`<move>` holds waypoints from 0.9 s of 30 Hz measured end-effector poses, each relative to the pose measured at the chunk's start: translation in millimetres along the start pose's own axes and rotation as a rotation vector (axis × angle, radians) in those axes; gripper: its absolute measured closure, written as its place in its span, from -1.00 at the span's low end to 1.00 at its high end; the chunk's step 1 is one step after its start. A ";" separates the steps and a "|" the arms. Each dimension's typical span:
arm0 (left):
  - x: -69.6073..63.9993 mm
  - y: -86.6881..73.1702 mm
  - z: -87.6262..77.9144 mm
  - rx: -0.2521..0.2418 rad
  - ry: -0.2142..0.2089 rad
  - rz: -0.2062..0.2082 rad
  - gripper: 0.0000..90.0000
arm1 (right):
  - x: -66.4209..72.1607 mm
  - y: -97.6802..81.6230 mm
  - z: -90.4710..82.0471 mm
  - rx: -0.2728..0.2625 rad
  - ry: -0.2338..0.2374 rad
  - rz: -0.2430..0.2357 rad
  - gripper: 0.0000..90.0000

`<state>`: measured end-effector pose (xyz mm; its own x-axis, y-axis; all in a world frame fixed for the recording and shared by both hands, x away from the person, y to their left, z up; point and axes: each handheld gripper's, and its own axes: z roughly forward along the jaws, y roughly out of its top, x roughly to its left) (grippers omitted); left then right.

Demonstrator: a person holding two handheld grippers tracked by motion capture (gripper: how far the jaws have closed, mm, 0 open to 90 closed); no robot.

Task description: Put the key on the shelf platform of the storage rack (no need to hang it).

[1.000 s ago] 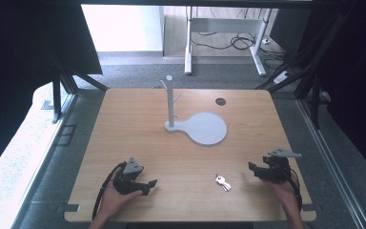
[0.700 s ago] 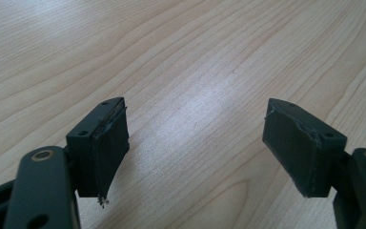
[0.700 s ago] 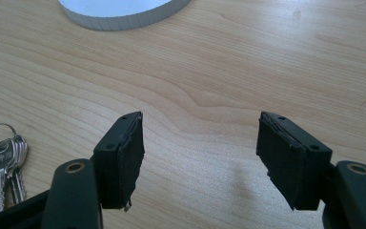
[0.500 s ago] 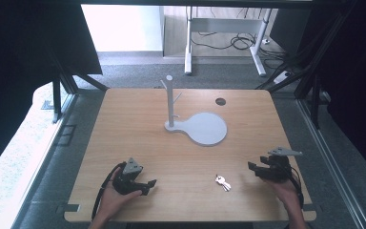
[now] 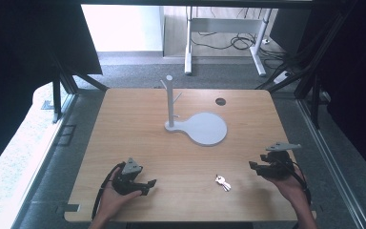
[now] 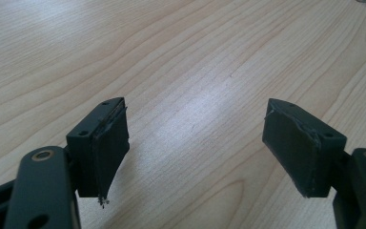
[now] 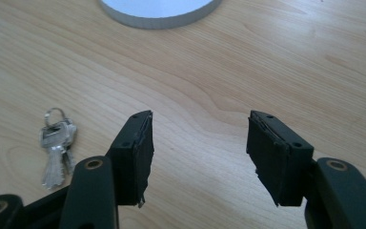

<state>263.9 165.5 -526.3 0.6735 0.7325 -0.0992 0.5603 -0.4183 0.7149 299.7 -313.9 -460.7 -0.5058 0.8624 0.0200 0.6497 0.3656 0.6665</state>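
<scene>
High view: light wooden surface point(image 5: 138, 129) across the middle of the frame. Grey stand with a round flat base and an upright pegged post point(image 5: 200, 126) at centre, slightly above the middle. Small bunch of silver keys on a ring point(image 5: 222, 182) flat on the wood at lower centre-right, well apart from the stand's base. Left gripper point(image 5: 134, 182) at lower left, held in a hand close over the wood. Right gripper point(image 5: 267, 168) at lower right, near the keys but not touching them, pointing toward frame left. Small dark round hole point(image 5: 220, 101) in the wood at upper right.

Left gripper view: two black jaws set wide, bare wood grain between them, nothing held. Frayed padding on the left jaw, possibly loose tape; hard to tell.

Right gripper view: black jaws parted at a moderate width, narrower than the left pair, having just been closing, with bare wood between them. Keys point(image 7: 57, 143) at lower left of the frame, outside the left jaw, apart from it. Rim of the stand's grey base point(image 7: 159, 12) at the top edge.
</scene>
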 end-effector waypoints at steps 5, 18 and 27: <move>-2.0 0.4 1.6 0.010 -0.008 0.006 -0.47 | 7.5 5.6 -2.4 0.027 0.011 -0.036 0.04; -2.6 0.5 1.7 0.010 -0.014 0.003 -0.47 | 24.9 21.6 -0.7 0.093 0.065 -0.101 0.18; -5.6 0.9 2.9 0.017 -0.018 0.013 -0.47 | 44.5 39.8 0.5 0.161 0.133 -0.150 0.26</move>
<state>262.0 159.5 -527.1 0.6889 0.7176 -0.1024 0.5597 -0.4369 0.7042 303.3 -260.7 -433.7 -0.6663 0.7448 0.0349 0.6388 0.5461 0.5419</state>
